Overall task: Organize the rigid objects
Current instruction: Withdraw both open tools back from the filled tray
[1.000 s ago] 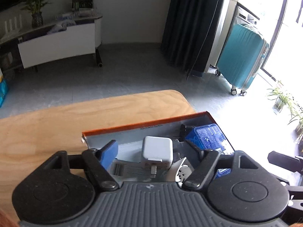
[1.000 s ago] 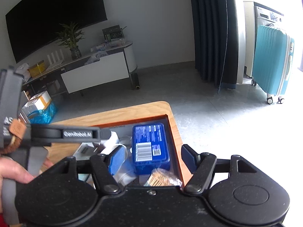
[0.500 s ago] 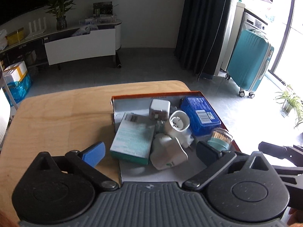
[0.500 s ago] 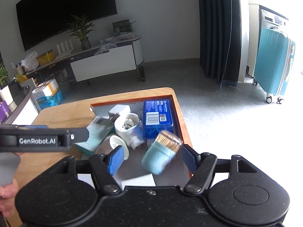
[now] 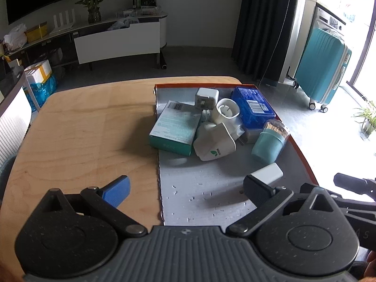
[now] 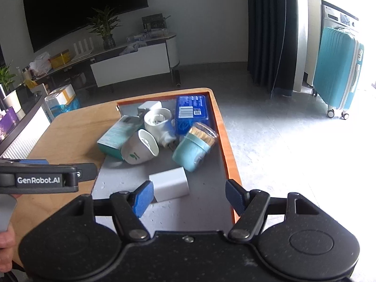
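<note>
An orange-rimmed cardboard tray (image 5: 303,155) (image 6: 229,162) lies on the right of a wooden table (image 5: 89,136). In it are a teal box (image 5: 175,127), a blue case (image 5: 252,107), white plug adapters (image 5: 215,144), a white charger (image 5: 206,97), a teal toothpick jar (image 5: 270,141) (image 6: 193,149) lying on its side, and a white charger block (image 5: 266,174) (image 6: 169,183) near the front. My left gripper (image 5: 185,188) is open and empty above the tray's front left edge. My right gripper (image 6: 189,198) is open and empty above the tray front, the block by its left finger.
The table's right edge drops to a grey floor. A teal suitcase (image 5: 323,65) stands at the right by a dark curtain. A TV stand (image 5: 117,40) with a plant lines the far wall. Boxes sit on the floor at the left.
Both grippers have pulled back and up from the tray. More of the tray and table shows now, and the white charger block lies in the tray's front part.
</note>
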{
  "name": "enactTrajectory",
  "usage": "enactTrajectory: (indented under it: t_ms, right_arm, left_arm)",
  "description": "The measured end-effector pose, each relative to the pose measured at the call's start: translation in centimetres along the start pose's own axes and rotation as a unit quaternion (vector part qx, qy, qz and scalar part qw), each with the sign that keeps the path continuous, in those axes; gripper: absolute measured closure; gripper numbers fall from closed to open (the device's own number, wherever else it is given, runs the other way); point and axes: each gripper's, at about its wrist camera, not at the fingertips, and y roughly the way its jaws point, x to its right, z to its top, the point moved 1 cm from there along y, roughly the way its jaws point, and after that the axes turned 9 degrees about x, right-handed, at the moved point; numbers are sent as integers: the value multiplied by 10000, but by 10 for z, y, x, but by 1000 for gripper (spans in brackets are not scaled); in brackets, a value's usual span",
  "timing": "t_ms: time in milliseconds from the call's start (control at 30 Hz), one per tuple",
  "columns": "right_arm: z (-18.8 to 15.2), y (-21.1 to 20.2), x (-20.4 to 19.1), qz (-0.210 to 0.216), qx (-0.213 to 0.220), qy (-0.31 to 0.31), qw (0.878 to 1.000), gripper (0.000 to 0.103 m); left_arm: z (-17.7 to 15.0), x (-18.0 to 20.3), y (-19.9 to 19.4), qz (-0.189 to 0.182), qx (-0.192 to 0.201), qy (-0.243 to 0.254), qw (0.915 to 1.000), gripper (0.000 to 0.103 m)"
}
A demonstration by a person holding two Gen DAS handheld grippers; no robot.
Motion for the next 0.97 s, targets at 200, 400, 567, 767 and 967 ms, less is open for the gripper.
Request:
enactTrajectory:
  t_ms: [200, 400, 567, 767, 967]
  right_arm:
    - [-2, -7, 4, -74, 41, 31, 10000, 21]
    - [-2, -6, 1, -47, 19, 29, 10000, 21]
    - [-1, -5, -1, -10, 17, 9, 10000, 21]
    - [-1, -4, 1, -36, 12, 39, 10000, 21]
    - [0, -3, 3, -69, -2, 59, 10000, 21]
  left_arm:
    - [-7, 4, -6, -29, -33, 36, 10000, 0]
    - [-12, 9, -10, -4, -2, 73, 10000, 0]
    - [-13, 10, -11, -108, -15, 60, 9999, 0]
    - [-13, 12, -11, -176, 36, 132, 9998, 0]
    - [-14, 11, -11, -168, 113, 107, 9997, 0]
